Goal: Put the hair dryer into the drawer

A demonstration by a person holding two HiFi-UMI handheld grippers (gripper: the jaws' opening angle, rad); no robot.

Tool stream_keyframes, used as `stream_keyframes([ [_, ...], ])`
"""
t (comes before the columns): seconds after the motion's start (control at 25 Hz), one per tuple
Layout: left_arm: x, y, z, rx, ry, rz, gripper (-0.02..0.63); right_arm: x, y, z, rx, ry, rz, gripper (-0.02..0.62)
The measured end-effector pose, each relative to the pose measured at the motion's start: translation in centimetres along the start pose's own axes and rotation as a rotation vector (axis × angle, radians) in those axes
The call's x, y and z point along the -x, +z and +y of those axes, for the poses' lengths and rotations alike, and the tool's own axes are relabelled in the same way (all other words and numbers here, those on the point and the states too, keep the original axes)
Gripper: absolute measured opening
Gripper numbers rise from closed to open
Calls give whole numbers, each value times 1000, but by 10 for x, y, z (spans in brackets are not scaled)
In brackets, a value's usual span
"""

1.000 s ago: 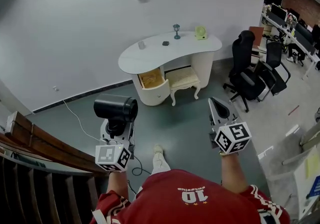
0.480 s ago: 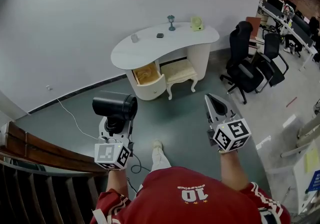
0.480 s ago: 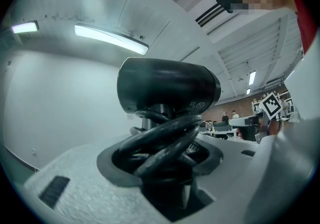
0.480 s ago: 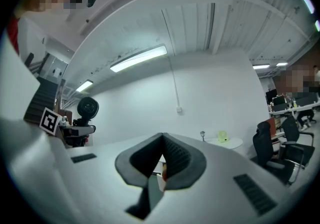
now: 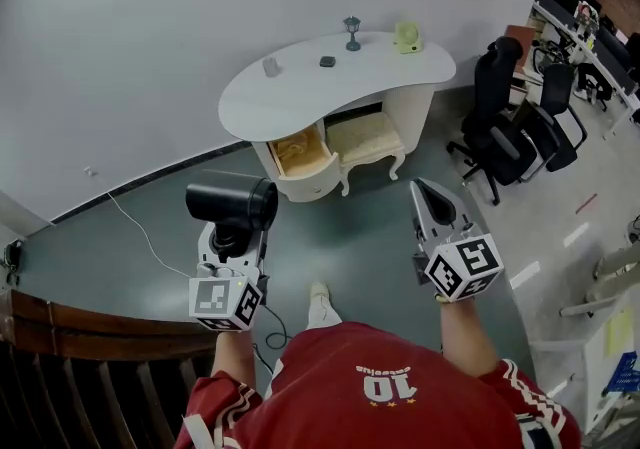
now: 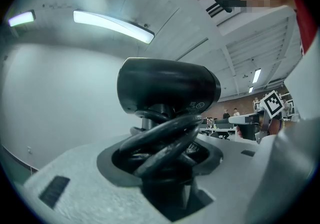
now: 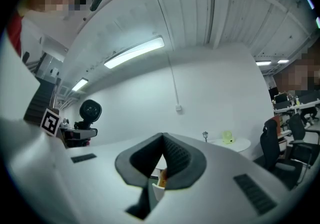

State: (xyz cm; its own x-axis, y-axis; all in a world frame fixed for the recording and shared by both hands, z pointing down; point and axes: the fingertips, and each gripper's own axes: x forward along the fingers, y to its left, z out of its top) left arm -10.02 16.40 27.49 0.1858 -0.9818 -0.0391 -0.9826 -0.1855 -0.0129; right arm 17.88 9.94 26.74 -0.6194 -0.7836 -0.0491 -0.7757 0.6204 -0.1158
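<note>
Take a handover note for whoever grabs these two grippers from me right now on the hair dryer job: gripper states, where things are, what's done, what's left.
Left gripper: shut on the hair dryer. It grips the handle with the cord coiled round it, barrel on top.
Right gripper: jaws together, empty.
Drawer: already pulled open, under the left part of the white desk, some way ahead.
Done: dryer is in hand and the drawer is open.
Left: carry the dryer to the desk, lay it in the drawer, let go.
</note>
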Motion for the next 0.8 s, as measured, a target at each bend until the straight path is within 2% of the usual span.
stream_keyframes([
  [0.32,-79,-7,68,-9,-32,42,249,-99,-2,-9,-11,-20,32,5],
  [0.8,-159,-31,168,-2,-107,75,249,-240,-10,31,7,18,64,5],
])
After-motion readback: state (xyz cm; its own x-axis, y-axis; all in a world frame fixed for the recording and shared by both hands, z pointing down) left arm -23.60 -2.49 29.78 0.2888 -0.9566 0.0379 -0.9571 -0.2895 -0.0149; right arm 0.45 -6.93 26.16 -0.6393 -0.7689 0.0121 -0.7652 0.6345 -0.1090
